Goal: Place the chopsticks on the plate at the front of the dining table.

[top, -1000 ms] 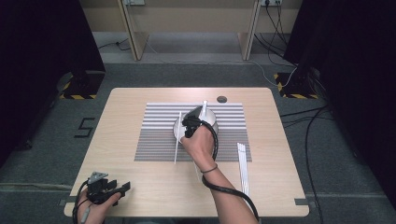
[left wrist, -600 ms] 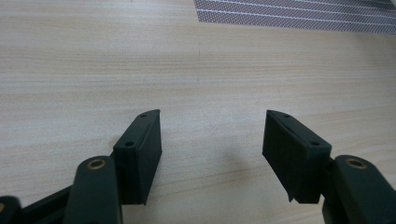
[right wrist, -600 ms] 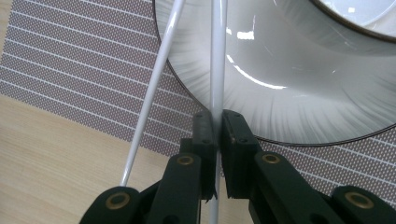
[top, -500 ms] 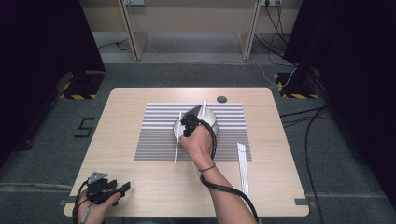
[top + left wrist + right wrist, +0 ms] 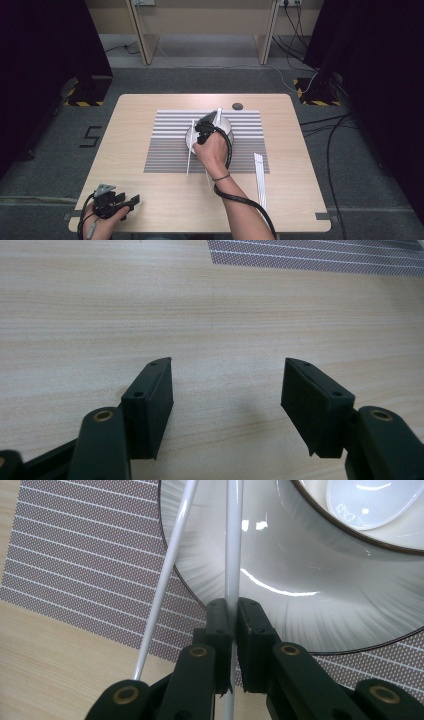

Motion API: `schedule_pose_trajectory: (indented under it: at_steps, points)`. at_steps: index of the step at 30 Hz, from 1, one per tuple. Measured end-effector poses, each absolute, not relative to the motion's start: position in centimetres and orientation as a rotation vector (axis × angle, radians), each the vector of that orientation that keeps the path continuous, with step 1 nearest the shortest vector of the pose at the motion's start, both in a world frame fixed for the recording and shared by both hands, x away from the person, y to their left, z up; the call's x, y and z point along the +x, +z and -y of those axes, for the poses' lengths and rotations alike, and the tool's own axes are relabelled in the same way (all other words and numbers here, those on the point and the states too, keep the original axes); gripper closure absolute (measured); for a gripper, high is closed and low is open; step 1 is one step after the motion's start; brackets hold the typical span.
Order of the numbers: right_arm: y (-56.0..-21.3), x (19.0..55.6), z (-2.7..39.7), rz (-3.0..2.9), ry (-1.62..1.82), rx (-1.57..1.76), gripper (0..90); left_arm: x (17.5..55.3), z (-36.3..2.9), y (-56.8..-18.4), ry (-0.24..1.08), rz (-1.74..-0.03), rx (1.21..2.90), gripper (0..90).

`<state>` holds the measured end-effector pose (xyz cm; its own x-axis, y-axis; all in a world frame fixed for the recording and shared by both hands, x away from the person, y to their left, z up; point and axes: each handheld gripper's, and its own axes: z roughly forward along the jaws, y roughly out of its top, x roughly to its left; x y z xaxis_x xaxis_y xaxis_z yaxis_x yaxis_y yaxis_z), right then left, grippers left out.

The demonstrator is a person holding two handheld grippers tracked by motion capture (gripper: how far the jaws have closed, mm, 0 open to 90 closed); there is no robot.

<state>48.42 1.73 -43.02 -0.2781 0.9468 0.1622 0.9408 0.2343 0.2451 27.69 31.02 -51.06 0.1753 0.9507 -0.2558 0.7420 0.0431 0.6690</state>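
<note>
My right gripper point(image 5: 204, 127) is over a white plate point(image 5: 228, 129) on a striped placemat point(image 5: 165, 145) at mid-table. In the right gripper view its jaws point(image 5: 231, 605) are shut on a thin white chopstick point(image 5: 233, 550) that runs up across the plate's rim point(image 5: 300, 585). A second white chopstick point(image 5: 165, 580) lies slanted beside it, with its far end on the plate; it also shows in the high view point(image 5: 190, 147). A white bowl with a spoon point(image 5: 370, 500) sits on the plate. My left gripper point(image 5: 131, 202) rests near the front left corner, its jaws point(image 5: 227, 385) open over bare wood.
More white chopsticks point(image 5: 260, 180) lie side by side at the placemat's right edge. A dark round hole point(image 5: 237, 106) sits near the table's far edge. The wooden table point(image 5: 310, 165) has free room on both sides of the mat. Cables trail on the floor at right.
</note>
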Motion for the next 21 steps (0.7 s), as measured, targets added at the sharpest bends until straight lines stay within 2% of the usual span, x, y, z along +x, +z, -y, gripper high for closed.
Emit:
schedule_pose_trajectory:
  at_steps: [21]
  points:
    - [-43.65,49.11,-1.97,-2.404,0.523,1.91,84.9,27.7,-31.05,-51.06,0.371,-1.61,1.744,37.4]
